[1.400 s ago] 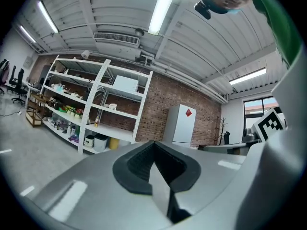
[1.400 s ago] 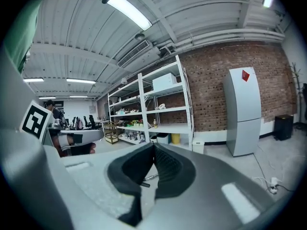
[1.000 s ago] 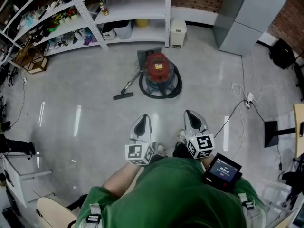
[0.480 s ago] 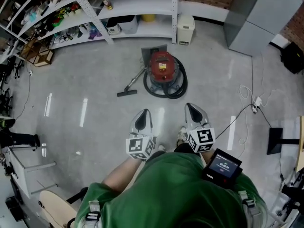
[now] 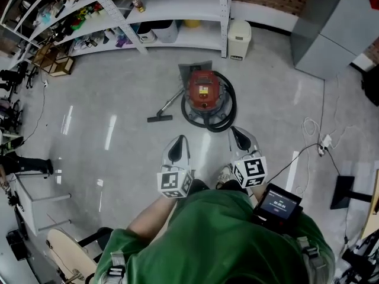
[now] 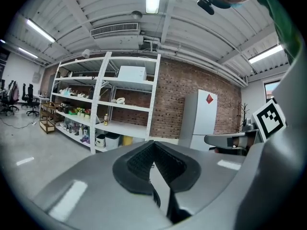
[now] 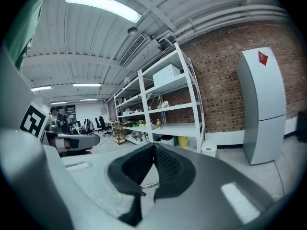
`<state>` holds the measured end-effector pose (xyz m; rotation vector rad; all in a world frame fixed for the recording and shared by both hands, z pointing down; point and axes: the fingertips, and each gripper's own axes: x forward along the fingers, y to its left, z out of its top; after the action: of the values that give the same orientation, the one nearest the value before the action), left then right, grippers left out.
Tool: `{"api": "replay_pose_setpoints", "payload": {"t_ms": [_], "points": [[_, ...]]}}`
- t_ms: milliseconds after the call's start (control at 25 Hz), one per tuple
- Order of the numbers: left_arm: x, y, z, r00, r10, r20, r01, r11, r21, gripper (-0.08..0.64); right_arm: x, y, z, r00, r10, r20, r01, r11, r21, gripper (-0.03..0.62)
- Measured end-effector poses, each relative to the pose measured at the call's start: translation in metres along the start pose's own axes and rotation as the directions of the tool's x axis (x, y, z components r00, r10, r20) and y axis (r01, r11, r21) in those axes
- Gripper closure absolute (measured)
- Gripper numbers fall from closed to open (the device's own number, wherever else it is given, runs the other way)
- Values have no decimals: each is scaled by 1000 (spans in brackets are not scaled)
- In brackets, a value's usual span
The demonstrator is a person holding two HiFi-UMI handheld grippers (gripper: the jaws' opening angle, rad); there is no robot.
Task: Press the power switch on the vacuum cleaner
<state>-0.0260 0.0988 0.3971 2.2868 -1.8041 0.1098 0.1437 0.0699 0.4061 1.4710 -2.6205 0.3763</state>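
A red vacuum cleaner (image 5: 203,89) stands on the grey floor ahead of me, with its black hose (image 5: 225,115) coiled around it. Its wand ends in a floor nozzle (image 5: 160,118) to the left. My left gripper (image 5: 180,139) is held low in front of my body, shut and empty, well short of the vacuum. My right gripper (image 5: 234,130) is beside it, also shut and empty, with its tip close to the hose coil in the head view. Both gripper views show jaws meeting at the tip, left gripper (image 6: 152,143) and right gripper (image 7: 154,145), pointing at the shelves.
White shelving (image 5: 177,5) with boxes and bottles runs along the back. A white bin (image 5: 239,39) stands by its post and a grey cabinet (image 5: 337,22) at the right. A cable and power strip (image 5: 324,141) lie on the floor at the right.
The vacuum cleaner has come closer and lower in the head view as I stepped towards it. Both grippers stayed shut in front of me.
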Motion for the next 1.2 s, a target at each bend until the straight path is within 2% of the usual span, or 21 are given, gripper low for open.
{"api": "replay_pose_setpoints", "payload": {"t_ms": [120, 440, 680, 840, 1200], "points": [[23, -1, 9, 1000, 21, -10, -21, 1000, 5, 554, 20, -20, 10, 1000, 17, -11, -17, 1000, -9, 591], [48, 30, 6, 998, 51, -27, -51, 999, -1, 554, 64, -22, 12, 999, 32, -43, -34, 999, -41, 591], [90, 60, -1, 999, 14, -44, -15, 999, -37, 554, 107, -23, 7, 997, 15, -72, -18, 999, -45, 591], [120, 81, -3, 998, -24, -58, 21, 999, -50, 554, 138, -24, 7, 996, -23, -84, 20, 999, -27, 591], [167, 132, -8, 991, -85, -101, 79, 995, -65, 554, 207, -15, 5, 989, -65, -135, 54, 995, -81, 589]]}}
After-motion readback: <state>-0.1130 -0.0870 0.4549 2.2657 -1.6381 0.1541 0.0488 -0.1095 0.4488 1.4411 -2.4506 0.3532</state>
